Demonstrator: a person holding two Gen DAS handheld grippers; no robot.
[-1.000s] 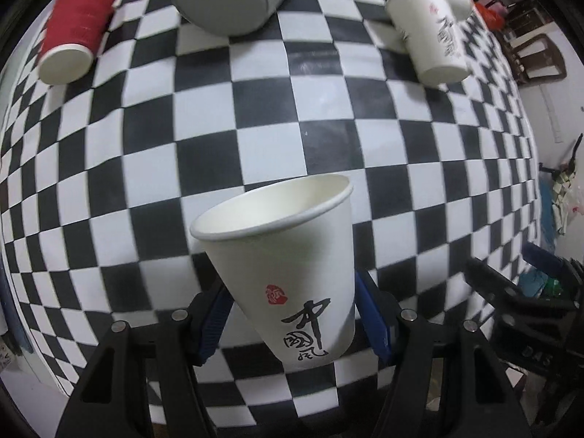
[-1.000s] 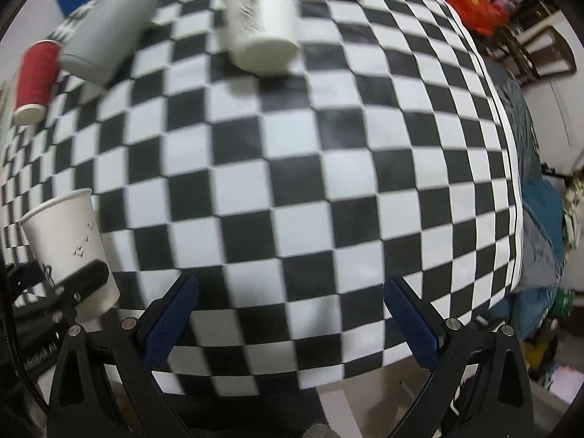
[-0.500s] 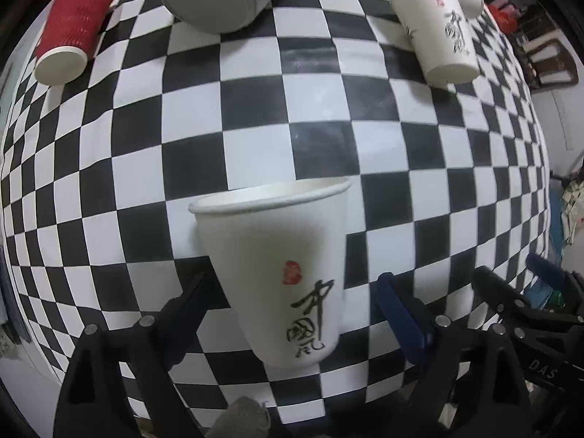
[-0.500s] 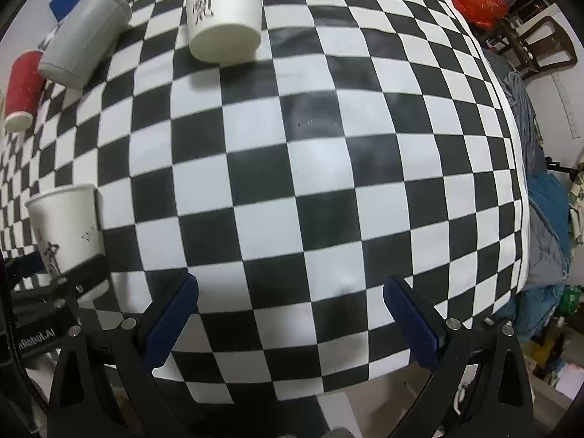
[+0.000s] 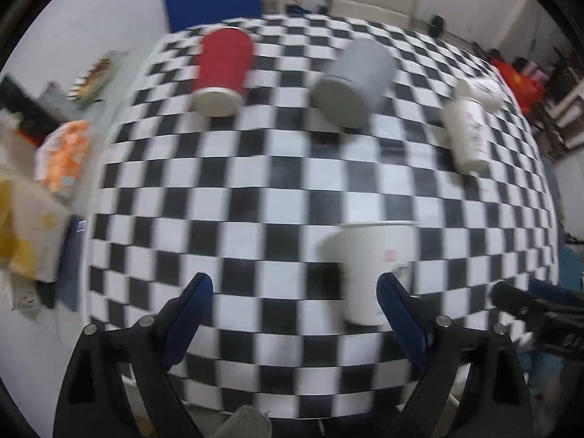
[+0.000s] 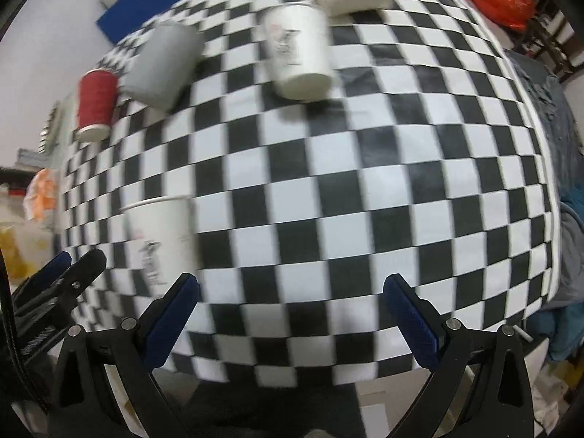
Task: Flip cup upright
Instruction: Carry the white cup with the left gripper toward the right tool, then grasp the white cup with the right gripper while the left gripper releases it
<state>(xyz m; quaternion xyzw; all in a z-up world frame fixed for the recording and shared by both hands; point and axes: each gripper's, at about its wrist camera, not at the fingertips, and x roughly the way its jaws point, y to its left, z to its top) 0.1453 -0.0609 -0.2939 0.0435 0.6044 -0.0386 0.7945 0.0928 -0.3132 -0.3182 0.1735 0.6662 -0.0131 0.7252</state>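
Note:
A white paper cup with black lettering (image 5: pixel 372 270) stands upright, mouth up, on the checkered tablecloth (image 5: pixel 255 182), near the front edge. It also shows in the right wrist view (image 6: pixel 160 233). My left gripper (image 5: pixel 295 314) is open and empty, drawn back from the cup, which stands just inside its right finger. My right gripper (image 6: pixel 290 314) is open and empty over the cloth's front edge, to the right of the cup. Both views are blurred by motion.
A red cup (image 5: pixel 222 73), a grey cup (image 5: pixel 356 80) and a white cup (image 5: pixel 469 135) stand upside down at the back; another white cup (image 5: pixel 480 89) lies on its side behind. Clutter (image 5: pixel 62 153) lies left of the table. Chairs stand behind it.
My left gripper opened, let go of the white cup and pulled back and to the left. The cup now stands on the cloth. My right gripper also drew back.

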